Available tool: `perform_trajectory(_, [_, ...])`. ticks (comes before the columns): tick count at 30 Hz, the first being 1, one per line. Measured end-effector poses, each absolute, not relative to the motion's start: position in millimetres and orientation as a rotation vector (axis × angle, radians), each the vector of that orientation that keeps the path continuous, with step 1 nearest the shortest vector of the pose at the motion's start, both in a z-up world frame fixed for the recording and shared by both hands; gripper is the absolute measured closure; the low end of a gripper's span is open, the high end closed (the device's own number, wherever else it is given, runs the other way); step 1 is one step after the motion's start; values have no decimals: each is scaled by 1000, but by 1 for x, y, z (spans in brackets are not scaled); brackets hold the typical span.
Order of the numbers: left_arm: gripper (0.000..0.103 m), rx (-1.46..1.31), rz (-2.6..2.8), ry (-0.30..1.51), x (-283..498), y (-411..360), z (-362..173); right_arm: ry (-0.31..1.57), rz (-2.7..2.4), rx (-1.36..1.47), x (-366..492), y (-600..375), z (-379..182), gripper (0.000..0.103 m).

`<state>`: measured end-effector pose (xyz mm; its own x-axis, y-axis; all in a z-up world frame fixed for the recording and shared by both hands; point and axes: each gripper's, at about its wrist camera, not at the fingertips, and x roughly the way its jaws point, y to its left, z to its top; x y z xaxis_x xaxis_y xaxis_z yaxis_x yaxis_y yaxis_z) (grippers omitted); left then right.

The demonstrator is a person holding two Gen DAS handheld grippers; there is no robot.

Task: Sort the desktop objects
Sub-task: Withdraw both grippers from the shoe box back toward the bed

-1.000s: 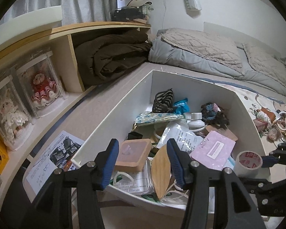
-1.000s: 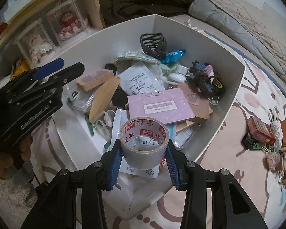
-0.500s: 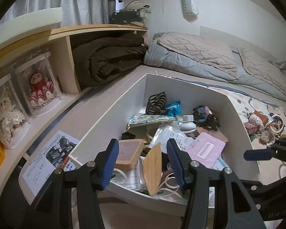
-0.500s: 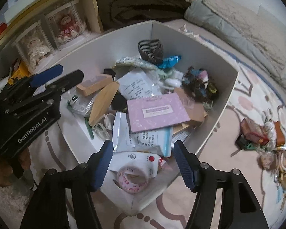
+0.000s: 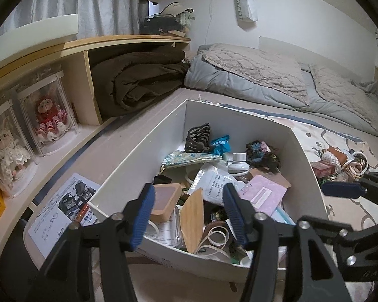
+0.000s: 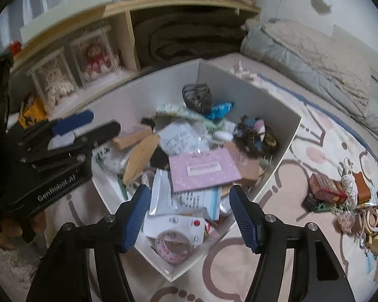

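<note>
Right gripper [image 6: 189,214] hangs released above the white box [image 6: 287,138]; inside its near corner lies the tape roll [image 6: 174,248], light and stiff, best pinched across its rim.

Patterned rug [image 6: 312,151] on the floor carries white box [image 6: 272,173] at centre; small clutter pile [image 6: 350,201] right of it, apart. Printed leaflet [image 5: 63,209] near left of box. Folded grey bedding [image 5: 277,83] far right.
</note>
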<state>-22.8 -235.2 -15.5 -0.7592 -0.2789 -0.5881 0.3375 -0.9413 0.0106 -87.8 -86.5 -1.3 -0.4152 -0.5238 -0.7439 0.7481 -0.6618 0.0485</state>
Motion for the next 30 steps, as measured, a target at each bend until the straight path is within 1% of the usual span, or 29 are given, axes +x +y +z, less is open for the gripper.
perform_trajectory(5, [39, 861, -2673, 116, -20, -229, -13, 359, -2156, 928, -87, -76, -1, 37])
perform_trajectory(7, [31, 854, -2676, 105, -18, -227, -12, 349, -2168, 916, -87, -72, -1, 37])
perform_trajectory(9, [28, 844, -2683, 94, -17, -225, -11, 332, -2179, 897, -87, -67, -1, 36])
perform_trajectory(10, [27, 840, -2690, 93, -16, -223, -10, 324, -2185, 887, -86, -64, -1, 32])
perform_trajectory(12, [24, 836, -2700, 92, -15, -222, -9, 304, -2205, 861, -85, -57, 1, 17])
perform_trajectory(13, [22, 832, -2707, 90, -15, -220, -8, 297, -2215, 850, -85, -54, 2, 15])
perform_trajectory(17, [13, 812, -2726, 85, -12, -215, -5, 298, -2293, 821, -86, -40, 5, 15])
perform_trajectory(19, [8, 800, -2739, 87, -10, -212, -2, 293, -2319, 813, -87, -34, 6, 9])
perform_trajectory(20, [7, 790, -2743, 88, -9, -211, -1, 290, -2335, 819, -87, -30, 6, 2])
perform_trajectory(21, [5, 779, -2748, 87, -7, -209, 1, 288, -2349, 823, -87, -27, 7, 0])
perform_trajectory(25, [1, 750, -2774, 76, -3, -201, 6, 289, -2383, 799, -83, -14, 10, 0])
perform_trajectory(30, [0, 733, -2800, 73, 1, -193, 12, 243, -2410, 751, -78, 6, 22, 0])
